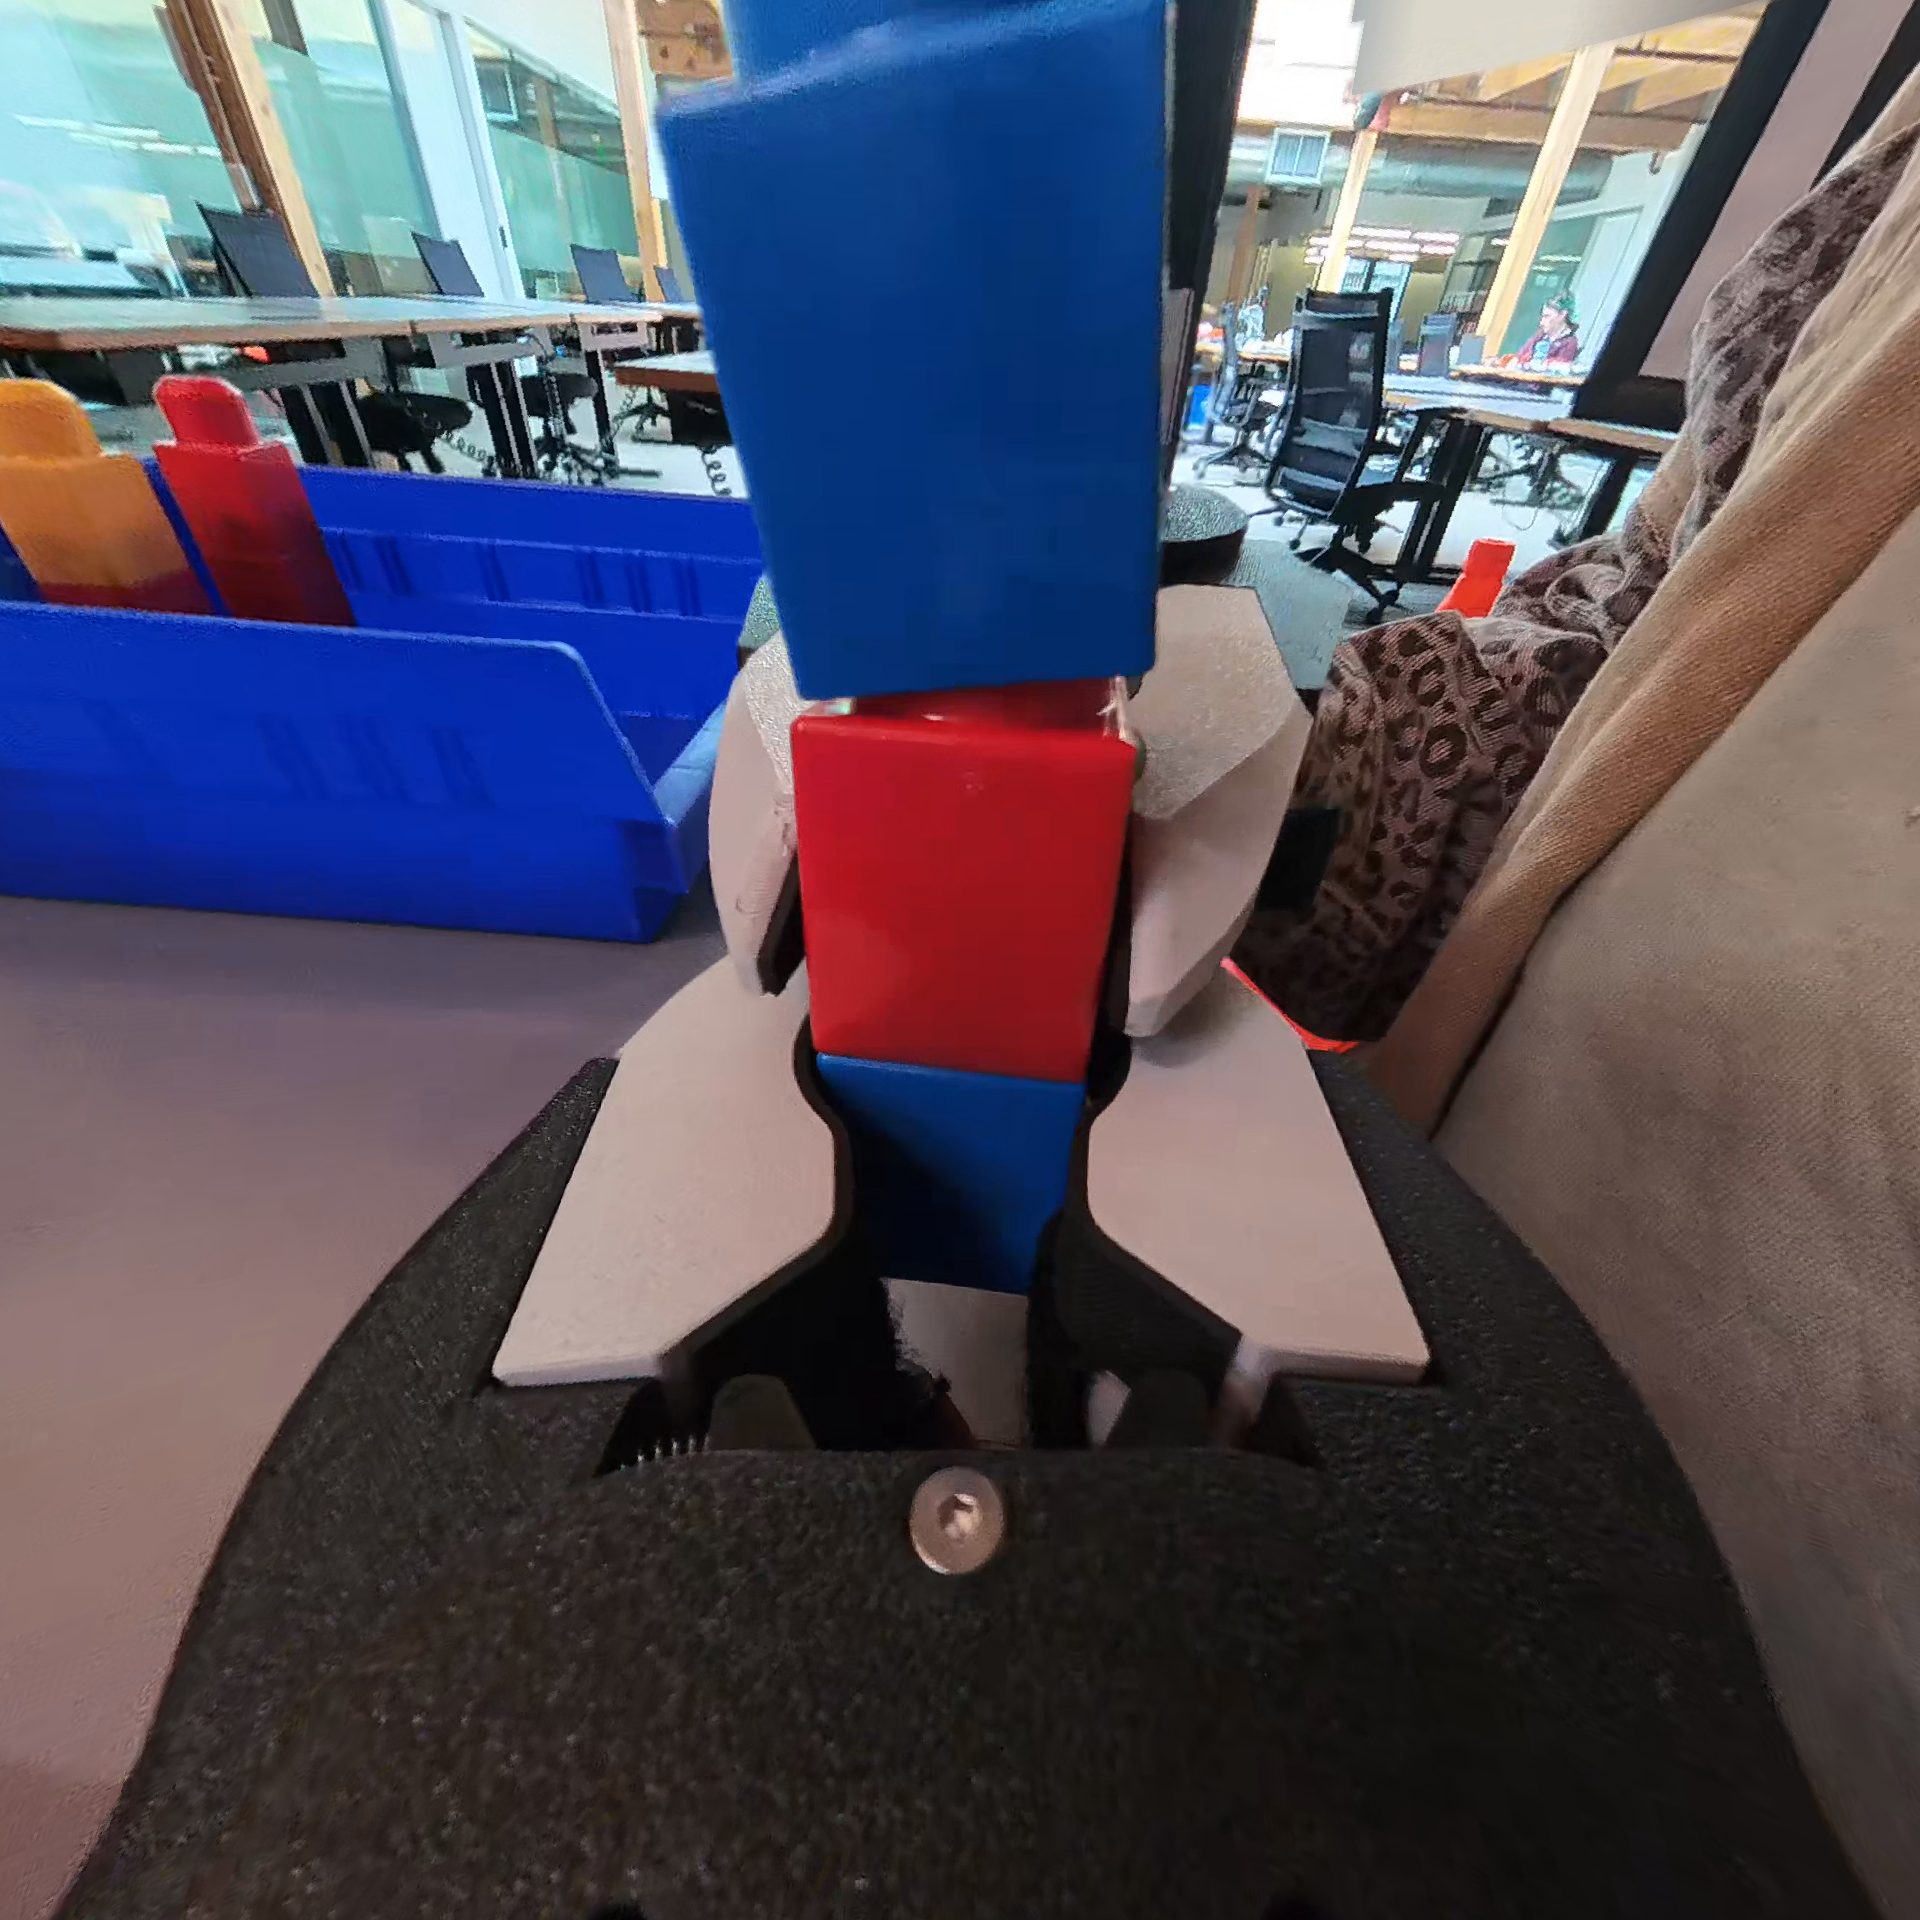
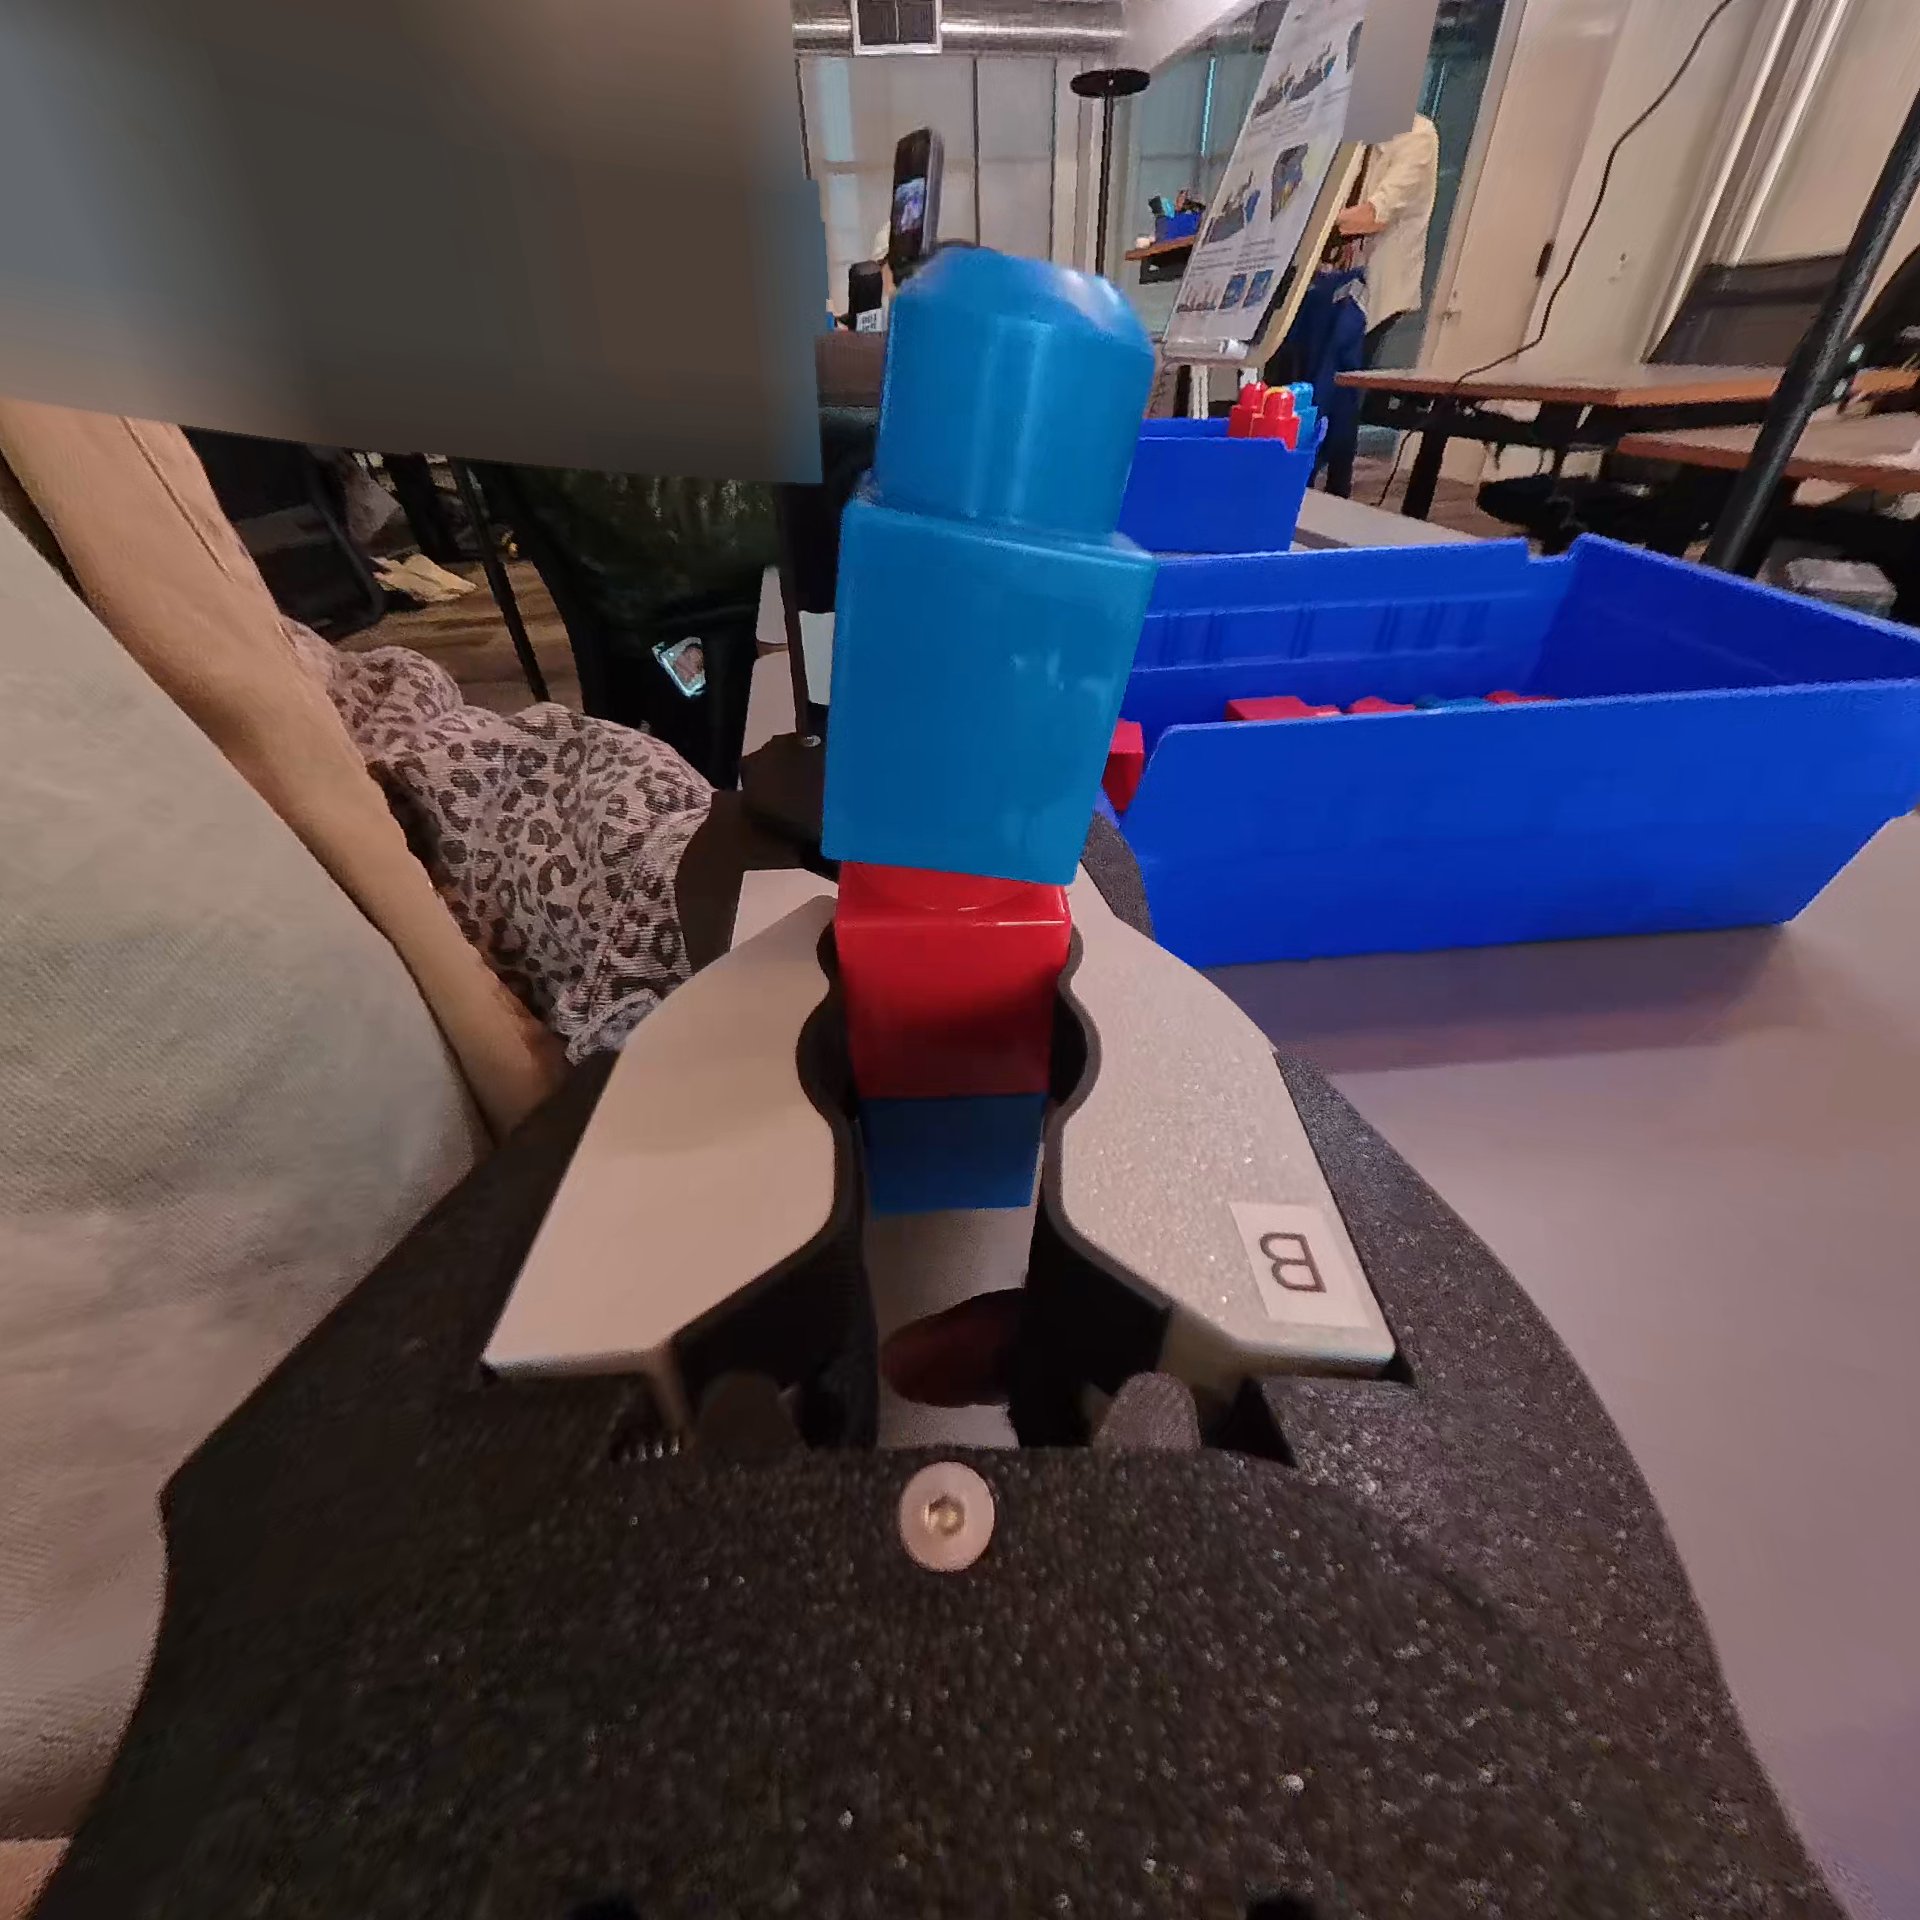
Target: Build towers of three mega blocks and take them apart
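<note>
A tower of three blocks stands between both grippers: a blue bottom block [image 1: 951, 1164], a red middle block [image 1: 961, 883] and a blue top block [image 1: 935, 395]. The top block sits tilted on the red one's stud. My left gripper [image 1: 961, 1081] is shut on the bottom blue block, its black pads against both sides. My right gripper [image 2: 951, 966] is shut on the red block [image 2: 951, 987]. Below it is the bottom blue block [image 2: 951, 1153] and above it the top block [image 2: 987, 675]. In the left wrist view, the right gripper's grey fingers [image 1: 1195, 831] clasp the red block from the far side.
A blue bin [image 1: 312, 769] stands on the grey table [image 1: 260, 1091] to the left, with an orange block [image 1: 73, 499] and a red block [image 1: 249, 509] in it. In the right wrist view, a bin [image 2: 1507, 810] holds several blocks. A person's beige and leopard-print clothing [image 1: 1455, 779] is close by.
</note>
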